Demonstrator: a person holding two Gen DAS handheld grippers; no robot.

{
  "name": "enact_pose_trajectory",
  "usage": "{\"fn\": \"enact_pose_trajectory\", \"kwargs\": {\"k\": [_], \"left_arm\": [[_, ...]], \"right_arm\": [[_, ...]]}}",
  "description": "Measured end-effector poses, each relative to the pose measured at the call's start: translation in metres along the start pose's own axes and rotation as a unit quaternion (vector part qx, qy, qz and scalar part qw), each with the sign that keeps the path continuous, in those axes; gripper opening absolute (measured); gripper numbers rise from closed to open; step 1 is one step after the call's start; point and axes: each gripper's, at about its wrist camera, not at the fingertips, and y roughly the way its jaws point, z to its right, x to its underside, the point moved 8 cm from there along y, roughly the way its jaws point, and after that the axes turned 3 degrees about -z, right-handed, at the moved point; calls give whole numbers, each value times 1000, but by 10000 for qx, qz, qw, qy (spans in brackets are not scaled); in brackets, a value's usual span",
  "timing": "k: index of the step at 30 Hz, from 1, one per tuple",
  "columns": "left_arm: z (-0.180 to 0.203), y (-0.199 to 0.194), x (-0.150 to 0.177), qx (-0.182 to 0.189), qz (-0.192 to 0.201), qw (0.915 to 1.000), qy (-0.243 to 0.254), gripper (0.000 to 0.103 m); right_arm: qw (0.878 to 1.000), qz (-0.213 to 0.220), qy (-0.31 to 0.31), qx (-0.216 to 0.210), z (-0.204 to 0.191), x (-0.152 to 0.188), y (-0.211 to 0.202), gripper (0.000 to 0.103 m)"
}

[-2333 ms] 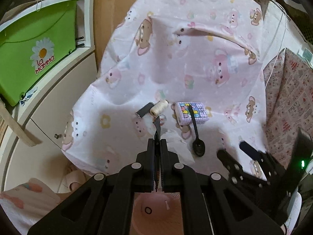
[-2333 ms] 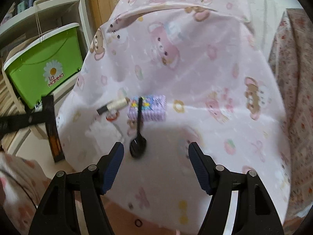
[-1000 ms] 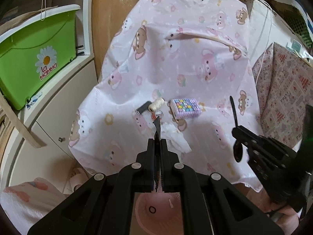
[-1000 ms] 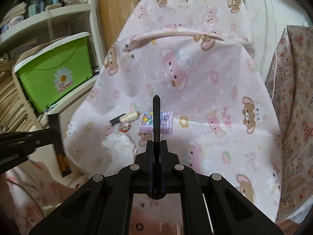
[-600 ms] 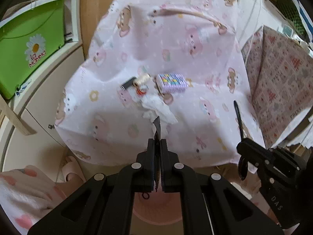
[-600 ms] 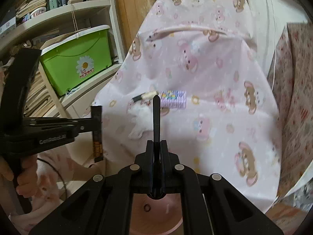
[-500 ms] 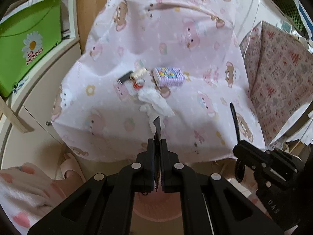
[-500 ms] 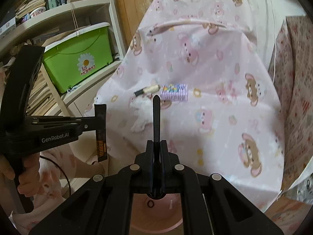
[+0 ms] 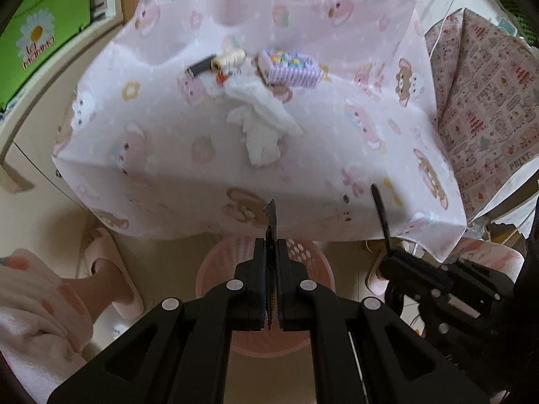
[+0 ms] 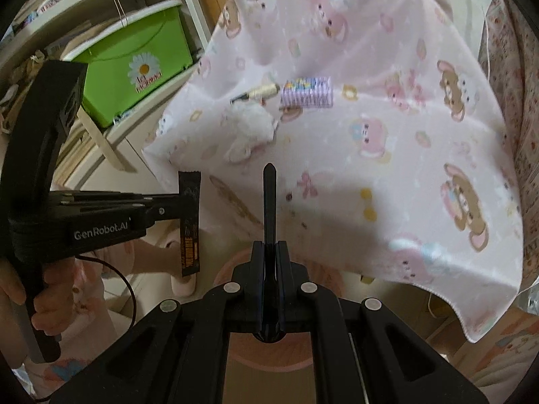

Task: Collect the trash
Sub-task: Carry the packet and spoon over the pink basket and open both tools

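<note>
A low surface draped in a pink cloth printed with cartoon bears (image 9: 337, 128) fills the upper part of both wrist views, with a lime-green plastic storage box (image 10: 134, 67) on cream shelving to the left. On the floor just past the cloth's near edge sits a round pink plastic bin (image 9: 313, 262), seen between and below the arms of both tools. The left gripper (image 9: 271, 235) is clamped on a thin dark snack wrapper with a serrated end (image 10: 189, 222); its long axis runs along the fingers in the left view and hangs upright in the right view. The right gripper (image 10: 270, 249) is pinched tight on a black plastic spoon (image 10: 269, 198), handle standing out past the tips. Both tools tilt steeply downward and the bin lies directly beneath the jaws, so the drop looks close for either hand (which one is nearer the bin I cannot tell). Left on the cloth, well apart from both: a crumpled white tissue (image 9: 262, 121), a cream thread spool (image 9: 230, 59) beside a small dark cylinder (image 9: 201, 66), and a lilac patterned carton (image 9: 291, 67).
</note>
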Motion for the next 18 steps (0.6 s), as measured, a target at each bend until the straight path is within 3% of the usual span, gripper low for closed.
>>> {"fn": "enact_pose_trajectory", "kwargs": {"k": [8, 18], "left_arm": [[-4, 29, 12, 166, -331, 9993, -56, 4], [-23, 72, 30, 3, -891, 9957, -274, 4]], "right_arm": [[9982, -516, -72, 299, 0, 25, 41, 7], [9903, -1232, 231, 601, 25, 46, 94, 7]]}}
